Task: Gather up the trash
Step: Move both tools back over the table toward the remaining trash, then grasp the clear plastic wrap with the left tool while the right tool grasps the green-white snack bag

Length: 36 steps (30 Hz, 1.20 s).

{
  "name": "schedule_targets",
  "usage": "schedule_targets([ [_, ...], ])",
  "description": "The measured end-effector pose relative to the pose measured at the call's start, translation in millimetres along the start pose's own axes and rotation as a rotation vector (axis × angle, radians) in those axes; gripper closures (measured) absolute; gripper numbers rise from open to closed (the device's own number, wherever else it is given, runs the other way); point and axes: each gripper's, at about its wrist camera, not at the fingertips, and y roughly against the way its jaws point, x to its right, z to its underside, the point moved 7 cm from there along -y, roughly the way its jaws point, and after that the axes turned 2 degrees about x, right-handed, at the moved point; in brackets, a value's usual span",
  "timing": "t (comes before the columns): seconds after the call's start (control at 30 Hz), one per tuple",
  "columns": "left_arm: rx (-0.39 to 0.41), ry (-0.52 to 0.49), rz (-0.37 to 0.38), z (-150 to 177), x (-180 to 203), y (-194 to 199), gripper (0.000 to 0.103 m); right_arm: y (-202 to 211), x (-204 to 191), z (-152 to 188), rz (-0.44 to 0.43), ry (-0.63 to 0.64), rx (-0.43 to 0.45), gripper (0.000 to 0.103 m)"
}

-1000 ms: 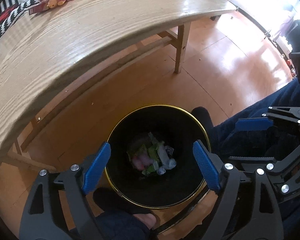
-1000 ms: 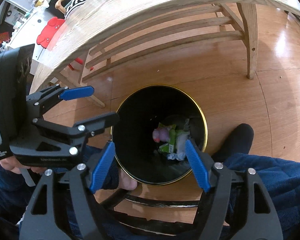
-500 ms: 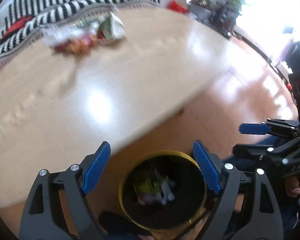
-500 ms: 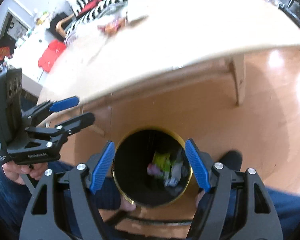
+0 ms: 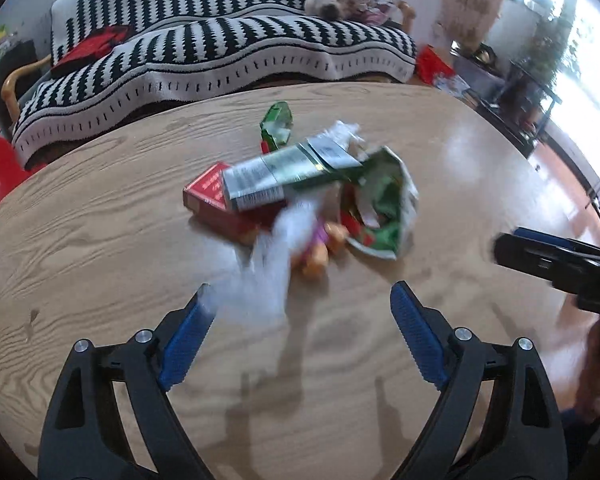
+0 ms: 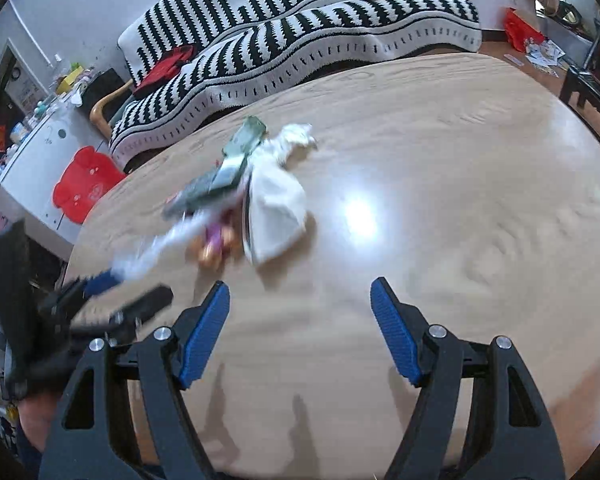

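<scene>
Both views swung from bin to grainy wooden table, crumpled wrappers

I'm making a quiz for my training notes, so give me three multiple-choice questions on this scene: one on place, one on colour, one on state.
1. Where does the trash pile lie?
A. on the wooden table
B. on the sofa
C. on the floor

2. What colour is the flat box in the pile?
A. yellow
B. red
C. black

3. What does the right claw hold?
A. a box
B. a wrapper
C. nothing

Answers:
A, the trash pile rests on the wooden table.
B, the flat box is red.
C, the right claw is open over bare wood.
</scene>
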Motion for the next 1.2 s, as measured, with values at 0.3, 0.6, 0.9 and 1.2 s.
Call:
schedule_targets([
  [0.3, 0.007, -0.009, -0.026, -17, -5, -44, 0.028, -70, 1, -22, 0.001, -0.048, -0.06, 0.033],
  [0.6, 0.011, 0.051, -0.003, -21, -11, -49, 0.046, -80, -2, -44, -0.106, -0.163, -0.041, 0.033],
  [0.9, 0.01, 0.063, -0.012, -23, -8, -53, 0.053, -89, -10, -58, -0.219, -0.311, -0.045, 0.031],
  [1.2, 0.003, 0.042, -0.029, -18, -8, -50, 0.081, -78, -16, -57, -0.158, -0.233, -0.019, 0.051],
])
